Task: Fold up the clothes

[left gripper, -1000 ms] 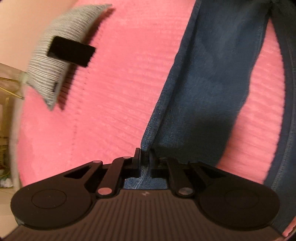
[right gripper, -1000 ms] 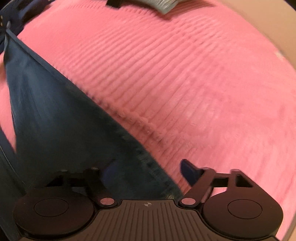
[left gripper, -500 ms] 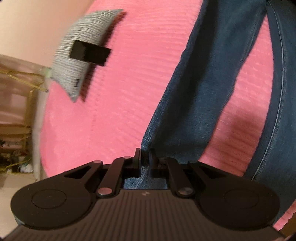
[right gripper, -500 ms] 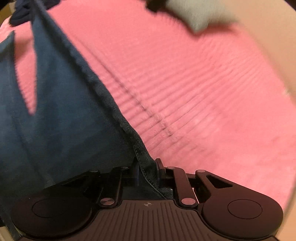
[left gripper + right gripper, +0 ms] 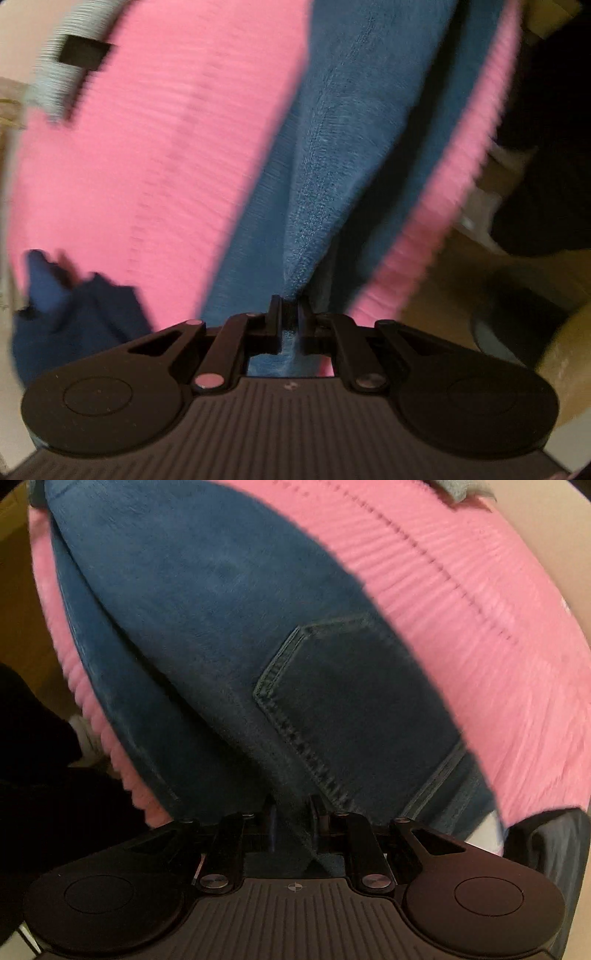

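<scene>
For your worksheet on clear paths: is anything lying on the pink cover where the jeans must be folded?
Nothing visible blocks it. Both tongs, left and right, are shut on the jeans. The pink cover beside them is bare; the grey pillow lies at its far edge, a dark cloth at the near-left edge.

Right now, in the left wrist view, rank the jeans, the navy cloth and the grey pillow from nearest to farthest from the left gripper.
1. Jeans: pinched in the left gripper, running ahead.
2. Navy cloth: low left.
3. Grey pillow: far upper left.
</scene>
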A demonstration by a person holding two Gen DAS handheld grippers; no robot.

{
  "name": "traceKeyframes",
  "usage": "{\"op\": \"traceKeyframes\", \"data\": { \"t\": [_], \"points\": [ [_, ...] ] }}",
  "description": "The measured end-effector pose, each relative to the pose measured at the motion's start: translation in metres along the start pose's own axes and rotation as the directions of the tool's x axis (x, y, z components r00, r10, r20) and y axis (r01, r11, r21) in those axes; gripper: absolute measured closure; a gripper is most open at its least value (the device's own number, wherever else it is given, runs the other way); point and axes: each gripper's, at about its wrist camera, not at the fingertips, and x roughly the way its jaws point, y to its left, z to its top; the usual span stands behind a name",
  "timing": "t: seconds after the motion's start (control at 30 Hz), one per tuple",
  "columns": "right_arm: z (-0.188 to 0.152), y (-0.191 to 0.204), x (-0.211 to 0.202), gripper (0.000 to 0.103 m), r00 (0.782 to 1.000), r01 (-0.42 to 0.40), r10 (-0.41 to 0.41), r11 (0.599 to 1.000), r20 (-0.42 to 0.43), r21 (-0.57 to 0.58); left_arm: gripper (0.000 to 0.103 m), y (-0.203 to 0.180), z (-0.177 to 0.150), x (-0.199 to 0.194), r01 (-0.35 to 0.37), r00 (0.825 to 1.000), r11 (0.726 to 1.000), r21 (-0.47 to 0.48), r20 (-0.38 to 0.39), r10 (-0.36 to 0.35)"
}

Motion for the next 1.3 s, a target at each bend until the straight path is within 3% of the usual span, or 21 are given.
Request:
{"op": "traceKeyframes", "data": {
  "t": [0.03, 0.1, 0.17, 0.23, 0.3, 0.37, 0.47, 0.5, 0.57, 0.63, 0.67, 0.7, 0.77, 0.8, 0.93, 0.97, 1.03, 1.13, 1.2, 1.23, 1.3],
  "points": [
    [-0.001, 0.005, 0.003, 0.070, 1.000, 0.015, -0.014, 1.000, -0.011, 0.015, 0.098, -0.006, -0.003, 0.008, 0.007, 1.000, 1.000, 0.014, 0.006, -0.007],
    [-0.005, 0.004, -0.002, 0.040, 1.000, 0.028, -0.027, 0.992, -0.013, 0.122, 0.098, -0.013, -0.006, 0.019, 0.007, 1.000, 0.999, 0.034, 0.026, -0.008],
    [-0.015, -0.003, -0.014, 0.038, 1.000, 0.009, -0.008, 0.956, -0.003, 0.293, 0.098, -0.014, -0.009, 0.025, 0.006, 0.999, 0.999, 0.038, 0.046, -0.008],
    [-0.026, -0.017, -0.023, 0.038, 1.000, -0.023, 0.019, 0.870, 0.013, 0.492, 0.098, -0.012, -0.016, 0.026, 0.016, 0.997, 0.999, 0.038, 0.071, -0.018],
    [-0.047, -0.038, -0.025, 0.038, 0.997, -0.080, 0.043, 0.701, 0.070, 0.709, 0.098, -0.013, -0.020, 0.024, 0.018, 0.996, 0.999, 0.042, 0.087, -0.021],
    [-0.074, -0.062, -0.021, 0.038, 0.987, -0.154, 0.041, 0.456, 0.152, 0.876, 0.098, -0.013, -0.022, 0.021, 0.014, 0.995, 0.999, 0.044, 0.094, -0.018],
    [-0.113, -0.083, -0.003, 0.038, 0.958, -0.281, -0.025, 0.097, 0.284, 0.955, 0.098, -0.010, -0.019, 0.018, -0.006, 0.997, 0.999, 0.040, 0.082, 0.003],
    [-0.122, -0.087, 0.003, 0.038, 0.950, -0.309, -0.052, 0.008, 0.309, 0.951, 0.098, -0.009, -0.018, 0.017, -0.013, 0.997, 0.999, 0.038, 0.079, 0.010],
    [-0.138, -0.090, 0.017, 0.038, 0.938, -0.341, -0.100, -0.117, 0.331, 0.933, 0.098, -0.008, -0.016, 0.015, -0.026, 0.997, 0.999, 0.036, 0.071, 0.023],
    [-0.147, -0.091, 0.030, 0.038, 0.925, -0.376, -0.139, -0.195, 0.354, 0.906, 0.098, -0.004, -0.012, 0.013, -0.045, 0.997, 0.998, 0.041, 0.056, 0.043],
    [-0.150, -0.091, 0.035, 0.039, 0.918, -0.393, -0.155, -0.219, 0.365, 0.893, 0.097, -0.002, -0.009, 0.011, -0.058, 0.997, 0.997, 0.051, 0.050, 0.056],
    [-0.152, -0.091, 0.036, 0.064, 0.913, -0.403, -0.164, -0.230, 0.373, 0.886, 0.097, -0.001, -0.007, 0.009, -0.074, 0.996, 0.995, 0.063, 0.048, 0.071],
    [-0.154, -0.091, 0.033, 0.079, 0.909, -0.412, -0.172, -0.237, 0.379, 0.880, 0.097, 0.002, -0.003, 0.005, -0.107, 0.994, 0.990, 0.090, 0.045, 0.104],
    [-0.157, -0.093, 0.024, 0.099, 0.912, -0.403, -0.176, -0.229, 0.370, 0.886, 0.097, 0.003, -0.001, 0.003, -0.122, 0.992, 0.987, 0.104, 0.044, 0.118],
    [-0.167, -0.080, -0.037, 0.099, 0.906, -0.398, -0.211, -0.125, 0.367, 0.909, 0.097, 0.006, 0.005, -0.012, -0.193, 0.981, 0.972, 0.132, 0.051, 0.188],
    [-0.169, -0.074, -0.045, 0.099, 0.910, -0.386, -0.210, -0.116, 0.357, 0.915, 0.098, 0.005, 0.005, -0.017, -0.207, 0.978, 0.970, 0.130, 0.051, 0.202],
    [-0.179, -0.059, -0.041, 0.099, 0.925, -0.363, -0.178, -0.143, 0.337, 0.921, 0.098, 0.001, 0.005, -0.024, -0.215, 0.976, 0.969, 0.124, 0.045, 0.211],
    [-0.192, -0.052, -0.005, 0.095, 0.943, -0.329, -0.110, -0.171, 0.314, 0.929, 0.098, -0.015, 0.005, -0.024, -0.204, 0.979, 0.971, 0.127, 0.031, 0.202],
    [-0.197, -0.051, -0.001, 0.093, 0.952, -0.301, -0.103, -0.168, 0.287, 0.939, 0.097, -0.028, 0.006, -0.020, -0.192, 0.981, 0.972, 0.136, 0.019, 0.191],
    [-0.196, -0.051, -0.006, 0.085, 0.957, -0.286, -0.105, -0.159, 0.272, 0.945, 0.097, -0.034, 0.006, -0.018, -0.194, 0.981, 0.970, 0.147, 0.013, 0.194],
    [-0.193, -0.051, -0.017, 0.036, 0.965, -0.250, -0.112, -0.129, 0.236, 0.960, 0.097, -0.046, 0.006, -0.015, -0.199, 0.980, 0.968, 0.154, 0.004, 0.201]
  ]
}}
